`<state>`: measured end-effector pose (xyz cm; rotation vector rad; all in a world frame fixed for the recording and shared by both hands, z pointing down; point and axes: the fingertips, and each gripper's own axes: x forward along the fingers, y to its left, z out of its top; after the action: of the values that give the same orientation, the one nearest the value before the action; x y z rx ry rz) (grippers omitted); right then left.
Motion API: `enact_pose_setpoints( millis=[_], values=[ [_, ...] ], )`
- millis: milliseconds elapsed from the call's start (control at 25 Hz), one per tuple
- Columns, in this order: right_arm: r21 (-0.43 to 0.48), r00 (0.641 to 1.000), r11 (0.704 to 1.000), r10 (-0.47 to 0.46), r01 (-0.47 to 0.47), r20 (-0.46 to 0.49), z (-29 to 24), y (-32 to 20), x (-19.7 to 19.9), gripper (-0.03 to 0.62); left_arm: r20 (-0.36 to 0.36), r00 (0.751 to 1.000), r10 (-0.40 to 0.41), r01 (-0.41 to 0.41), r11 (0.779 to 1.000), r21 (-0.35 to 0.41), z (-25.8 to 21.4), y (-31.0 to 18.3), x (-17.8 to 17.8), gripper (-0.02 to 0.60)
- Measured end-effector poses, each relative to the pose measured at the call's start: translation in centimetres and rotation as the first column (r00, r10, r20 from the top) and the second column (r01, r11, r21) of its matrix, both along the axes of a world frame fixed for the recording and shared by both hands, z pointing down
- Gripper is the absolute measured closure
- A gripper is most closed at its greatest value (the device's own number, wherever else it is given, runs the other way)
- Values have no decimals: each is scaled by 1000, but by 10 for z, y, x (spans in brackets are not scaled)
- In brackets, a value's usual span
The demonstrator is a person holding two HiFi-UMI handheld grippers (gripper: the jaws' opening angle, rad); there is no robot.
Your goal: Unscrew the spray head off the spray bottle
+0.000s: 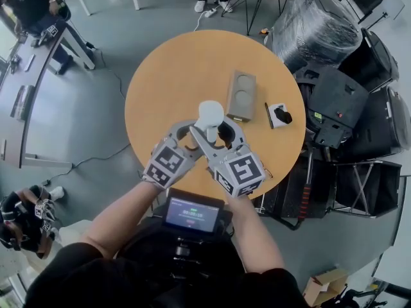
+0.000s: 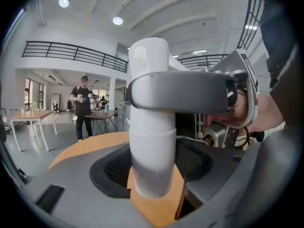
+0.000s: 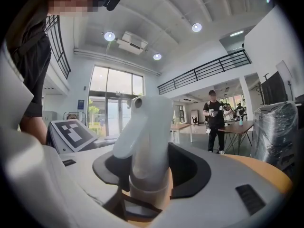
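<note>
The spray bottle [image 1: 210,115] is white and unmarked, with a straight cylindrical body and a faint step line partway down. It is upright over the near half of the round orange tabletop [image 1: 160,76], between the two grippers. Whether its base rests on the surface cannot be told.

The left gripper [image 2: 152,172] has its fingers [image 2: 111,167] closed on the lower body, with a black pad on each side. The right gripper [image 3: 151,175] has its fingers closed on the spray head [image 3: 145,127] at the neck, just above the collar. The spray head is the same white, with a round nozzle opening at the top and a trigger sloping down beneath it. It sits in line with the bottle.

Farther back on the tabletop lie a grey block [image 1: 241,95] with two round recesses and a white card [image 1: 276,117], both apart from the bottle.
</note>
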<state>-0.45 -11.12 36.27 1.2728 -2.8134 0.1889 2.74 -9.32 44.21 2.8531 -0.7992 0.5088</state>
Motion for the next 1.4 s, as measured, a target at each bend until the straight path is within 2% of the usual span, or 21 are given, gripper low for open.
enact_pose_setpoints(
  millis=[440, 640, 840, 1000, 1040, 1120, 1320, 1400],
  values=[
    [8, 995, 998, -68, 67, 76, -14, 8, 3, 360, -66, 994, 87, -85, 996, 28, -14, 9, 1, 279],
    [4, 981, 987, -161, 161, 113, -23, 15, -1, 364, -122, 975, 185, -185, 983, 7, -23, 16, 4, 279],
    [21, 950, 962, -274, 274, 149, -31, 24, -3, 364, -167, 932, 322, -325, 946, 11, -30, 26, 4, 279],
    [79, 900, 917, -400, 392, 171, -44, 38, -5, 361, -216, 859, 464, -472, 881, 18, -40, 42, 4, 278],
    [91, 895, 911, -412, 402, 171, -46, 40, -6, 361, -213, 851, 480, -486, 873, 25, -43, 43, 3, 278],
    [102, 903, 915, -401, 390, 154, -49, 38, -8, 358, -200, 856, 476, -479, 877, 35, -45, 41, 0, 278],
    [97, 936, 943, -329, 318, 128, -46, 32, -6, 340, -210, 889, 407, -411, 911, 24, -42, 35, 0, 276],
    [93, 954, 960, -275, 264, 124, -44, 26, 2, 246, -200, 911, 361, -366, 931, 14, -37, 29, 1, 276]
  ],
)
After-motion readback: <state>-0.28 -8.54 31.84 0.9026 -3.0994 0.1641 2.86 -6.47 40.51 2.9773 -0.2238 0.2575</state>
